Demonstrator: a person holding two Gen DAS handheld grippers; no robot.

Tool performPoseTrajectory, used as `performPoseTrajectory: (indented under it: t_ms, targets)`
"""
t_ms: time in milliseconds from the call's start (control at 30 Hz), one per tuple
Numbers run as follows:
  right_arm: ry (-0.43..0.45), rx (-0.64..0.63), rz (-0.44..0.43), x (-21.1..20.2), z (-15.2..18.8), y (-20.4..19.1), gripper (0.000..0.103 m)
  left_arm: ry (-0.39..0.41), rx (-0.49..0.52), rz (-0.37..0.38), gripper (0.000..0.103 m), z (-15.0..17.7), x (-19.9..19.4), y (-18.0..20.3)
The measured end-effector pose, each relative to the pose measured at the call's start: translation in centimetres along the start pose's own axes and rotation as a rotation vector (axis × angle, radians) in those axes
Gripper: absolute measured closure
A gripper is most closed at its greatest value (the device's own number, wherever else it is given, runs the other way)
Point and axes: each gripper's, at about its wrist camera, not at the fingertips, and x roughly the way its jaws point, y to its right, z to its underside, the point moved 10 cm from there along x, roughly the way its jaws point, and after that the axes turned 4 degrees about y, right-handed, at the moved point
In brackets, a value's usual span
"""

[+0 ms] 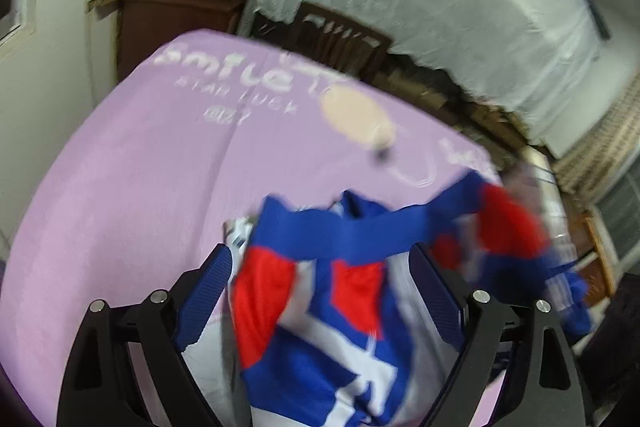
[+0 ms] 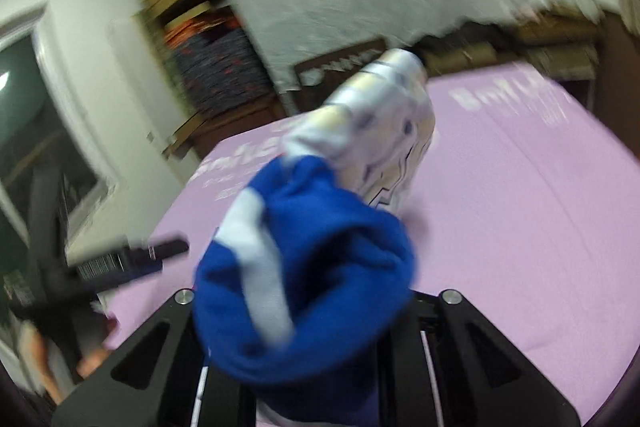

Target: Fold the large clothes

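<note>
Lilac sheeting [image 1: 120, 187] covered the bed where a blue, red and white garment [image 1: 320, 307] hung between the left gripper's [image 1: 324, 263] spread, unclenched fingers. The right gripper's [image 2: 304, 311] fingers clenched a blue bunch. Lifting higher would probably let it hang straight.

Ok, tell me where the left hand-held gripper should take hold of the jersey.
Grip the blue band of the jersey, stretched between the open left hand-held gripper fingers, coming forward over the purple sheet. It is a raised, taut ridge; the right hand-held gripper already bunches the other end.
</note>
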Motion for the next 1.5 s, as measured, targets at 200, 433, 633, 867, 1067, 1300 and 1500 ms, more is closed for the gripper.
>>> performPoseTrajectory:
  t_ms: [200,433,633,867,1067,1300,1500]
  targets:
    - [-0.061,-0.221,-0.033,2.2,3.5,-7.6,0.092,-0.047,0.018,0.142,0.006,0.5,0.1,2.0]
    - [-0.129,-0.262,-0.056,3.9,6.9,-10.3,0.094,-0.171,-0.079,0.126,0.018,2.7,4.7,-1.1]
    - [-0.121,-0.259,-0.145,3.8,6.0,-14.4,0.095,-0.037,0.002,0.026,0.022,0.3,1.1,-3.0]
    - [-0.273,-0.294,-0.185,7.2,10.5,-17.5,0.097,-0.198,0.053,-0.186,0.016,3.4,3.5,-8.7]
    - [-0.363,-0.288,-0.216,7.8,11.8,-17.1,0.095,-0.217,0.072,-0.205,0.003,3.9,4.3,-10.0]
    - [-0.280,-0.353,-0.265,2.0,10.2,-17.2,0.047,-0.148,0.108,-0.277,0.003,2.4,1.7,-10.5]
    - [-0.230,-0.270,-0.343,-3.1,8.2,-15.3,0.046,-0.080,0.071,-0.290,0.003,1.8,-2.0,-11.2]
